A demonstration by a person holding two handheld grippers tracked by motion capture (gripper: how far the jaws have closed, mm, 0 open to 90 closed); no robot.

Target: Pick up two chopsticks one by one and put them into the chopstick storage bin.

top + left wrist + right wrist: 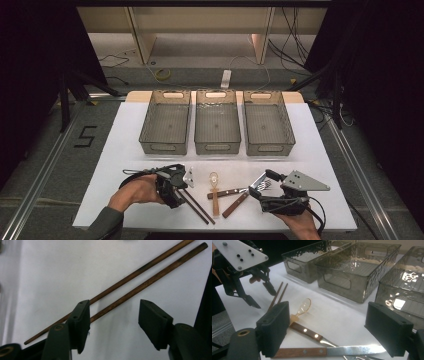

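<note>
**Left tongs straddle the chopsticks**

The left gripper (181,186) points down over the pair of chopsticks (140,280), jaws spread with a gap on each side; the pads press on nothing, and the sticks lie flat on the white table (125,135) between and under them. The right gripper (260,189) is also spread, holding nothing, above the knife (332,350) and fork (312,333). Between the two tongs lies a clear spoon (214,185). Beyond them stand three grey bins (217,122) in a row.
</note>
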